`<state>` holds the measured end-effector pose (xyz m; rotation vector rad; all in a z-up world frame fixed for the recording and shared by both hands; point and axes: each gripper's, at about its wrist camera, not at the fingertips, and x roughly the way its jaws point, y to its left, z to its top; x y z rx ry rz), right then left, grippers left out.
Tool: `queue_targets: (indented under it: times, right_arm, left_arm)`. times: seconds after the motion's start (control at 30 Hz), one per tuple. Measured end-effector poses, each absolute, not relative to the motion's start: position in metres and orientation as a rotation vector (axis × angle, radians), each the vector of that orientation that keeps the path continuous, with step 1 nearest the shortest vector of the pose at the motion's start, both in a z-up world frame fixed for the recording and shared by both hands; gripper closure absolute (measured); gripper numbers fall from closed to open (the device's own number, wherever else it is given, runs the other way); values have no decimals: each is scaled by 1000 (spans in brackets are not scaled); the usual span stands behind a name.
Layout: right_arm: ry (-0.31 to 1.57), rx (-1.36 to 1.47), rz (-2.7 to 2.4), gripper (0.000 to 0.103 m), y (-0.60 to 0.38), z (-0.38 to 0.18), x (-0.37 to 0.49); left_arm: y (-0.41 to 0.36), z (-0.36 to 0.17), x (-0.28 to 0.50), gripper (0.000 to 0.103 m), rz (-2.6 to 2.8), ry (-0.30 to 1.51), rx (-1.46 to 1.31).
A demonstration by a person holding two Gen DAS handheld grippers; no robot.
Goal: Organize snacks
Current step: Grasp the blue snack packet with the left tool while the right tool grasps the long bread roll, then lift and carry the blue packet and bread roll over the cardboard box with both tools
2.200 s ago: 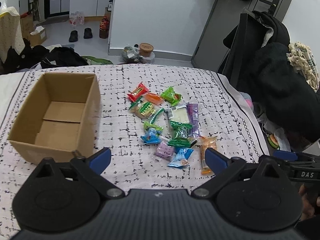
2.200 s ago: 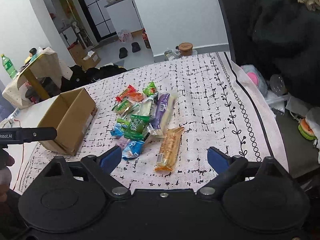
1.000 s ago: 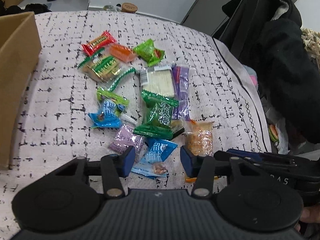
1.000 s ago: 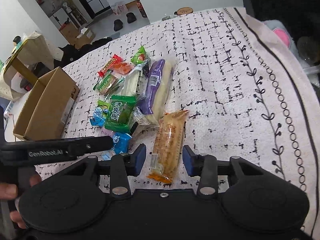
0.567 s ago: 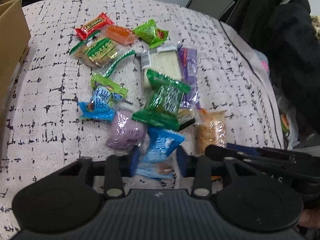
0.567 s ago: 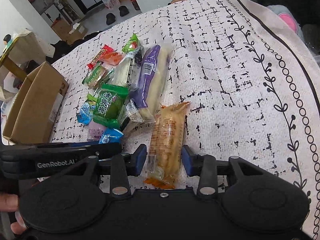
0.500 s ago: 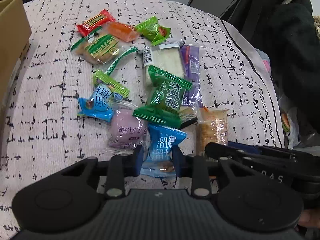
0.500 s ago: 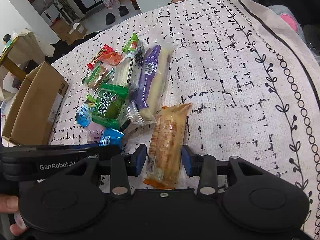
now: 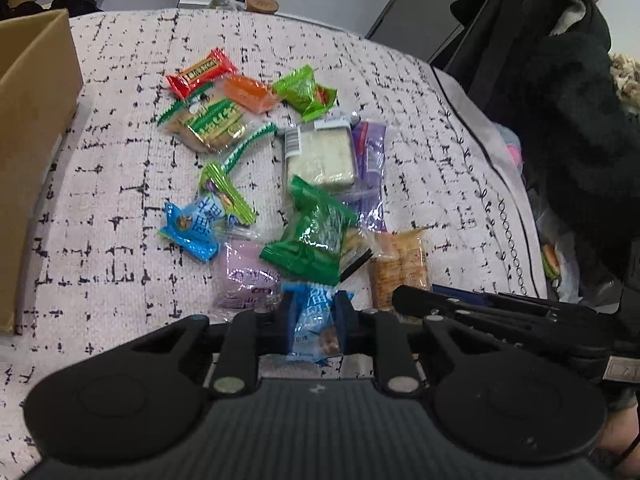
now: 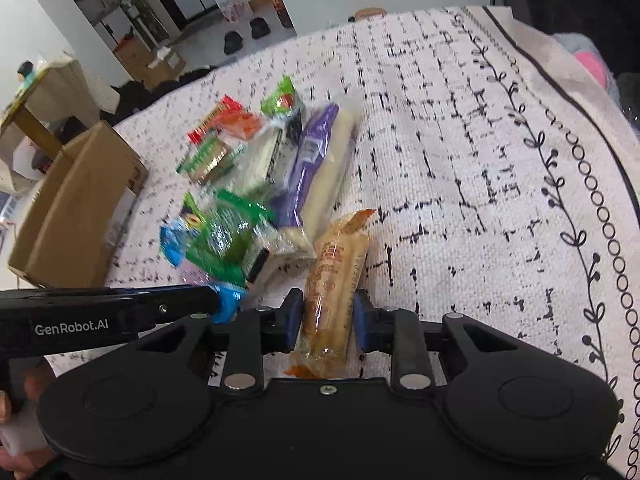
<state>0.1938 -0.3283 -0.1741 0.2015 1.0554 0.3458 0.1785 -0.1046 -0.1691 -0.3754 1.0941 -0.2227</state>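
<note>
Snack packets lie in a pile on a patterned tablecloth [image 9: 100,208]. In the left wrist view my left gripper [image 9: 314,305] is shut on a small blue packet [image 9: 316,332] at the pile's near edge, its pads pressing both sides. Just beyond lie a green packet [image 9: 316,240] and a purple sweet [image 9: 244,280]. In the right wrist view the jaws of my right gripper [image 10: 326,314] are closing on a long orange cracker packet [image 10: 340,256], and the pads touch its sides. An open cardboard box [image 9: 32,120] stands at the left.
A white bar [image 9: 320,156], a purple-wrapped roll [image 10: 312,168], a red packet [image 9: 200,72] and other sweets fill the pile's far side. Dark clothes [image 9: 560,128] hang beyond the table's right edge. A hand [image 10: 16,432] holds the left gripper's handle.
Both grippers came down and forward to the pile. The left jaws closed onto the blue packet. The right jaws narrowed onto the orange cracker packet.
</note>
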Motion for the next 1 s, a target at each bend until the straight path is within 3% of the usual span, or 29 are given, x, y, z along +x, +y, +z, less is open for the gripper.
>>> queue_targets:
  times: [0.6, 1.0]
  right_arm:
    - [1007, 234, 356, 80, -335, -150, 190]
    - [868, 218, 461, 81, -313, -93, 185]
  left_arm:
    - [-75, -147, 167, 86, -188, 1041, -467]
    - [-37, -90, 143, 86, -153, 904, -495]
